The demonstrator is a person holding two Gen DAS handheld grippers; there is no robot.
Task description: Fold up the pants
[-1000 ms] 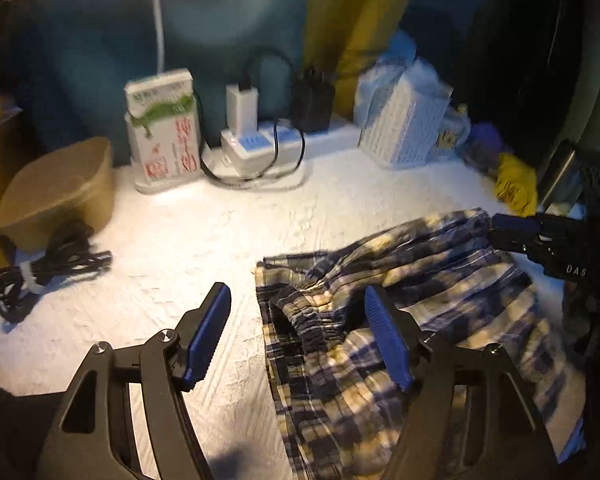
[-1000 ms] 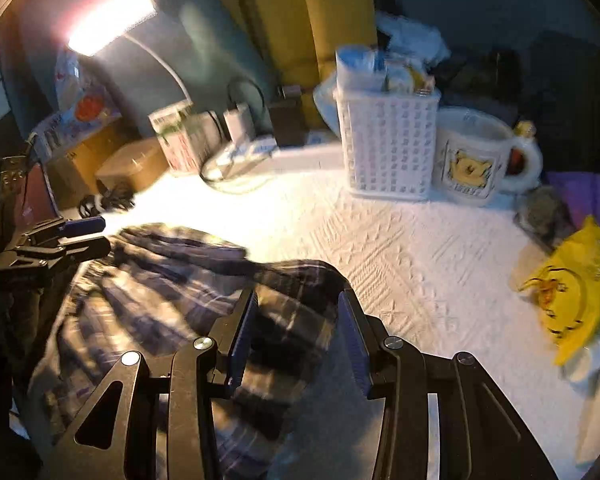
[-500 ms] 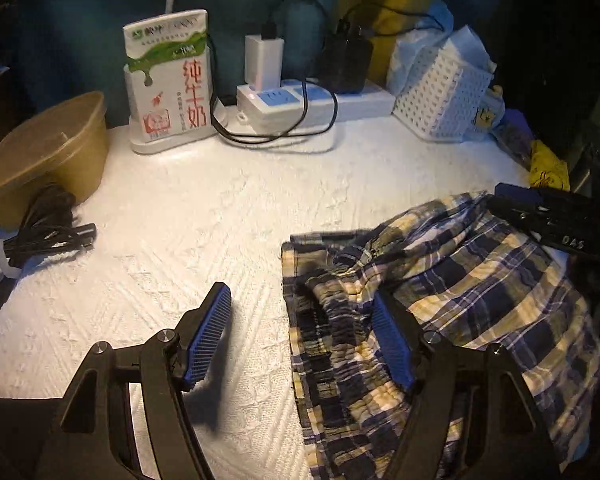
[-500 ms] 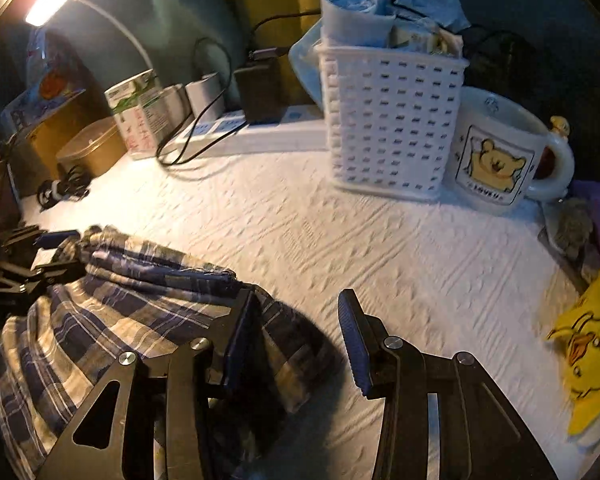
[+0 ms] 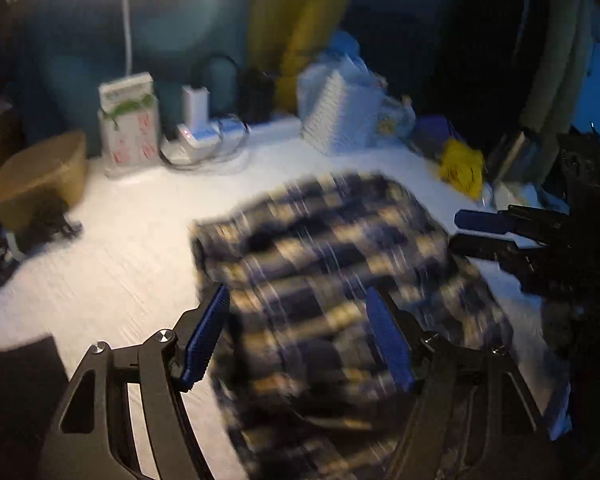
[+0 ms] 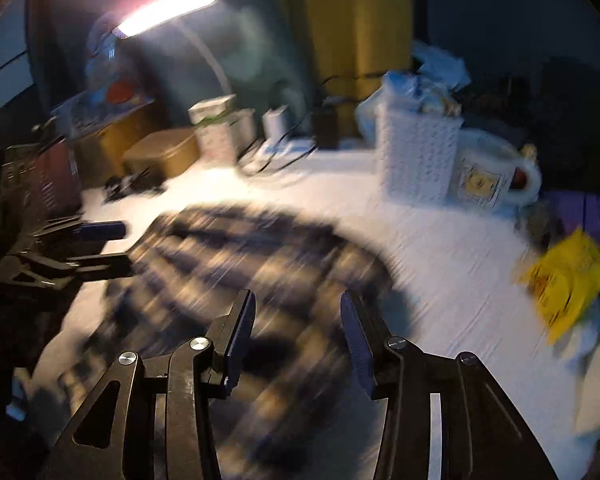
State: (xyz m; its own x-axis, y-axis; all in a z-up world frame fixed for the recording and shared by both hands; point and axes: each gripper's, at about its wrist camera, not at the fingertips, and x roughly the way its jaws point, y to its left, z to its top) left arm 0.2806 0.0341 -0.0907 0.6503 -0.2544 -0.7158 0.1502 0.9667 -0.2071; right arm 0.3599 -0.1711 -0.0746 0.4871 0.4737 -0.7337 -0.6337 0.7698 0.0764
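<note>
The blue and cream plaid pants lie in a folded heap on the white textured table cover, blurred by motion. My left gripper is open and empty, hovering over the pants' near left part. My right gripper is open and empty over the pants at their right side. Each gripper shows in the other's view: the right one at the pants' right edge, the left one at their left edge.
At the back stand a milk carton, a power strip with chargers, a white basket and a bear mug. A tan bowl and coiled cable sit left. A yellow bag lies right.
Both grippers have pulled back and up from the pants with their jaws open. The pants now lie as a more compact folded heap, and both views are blurred by motion.
</note>
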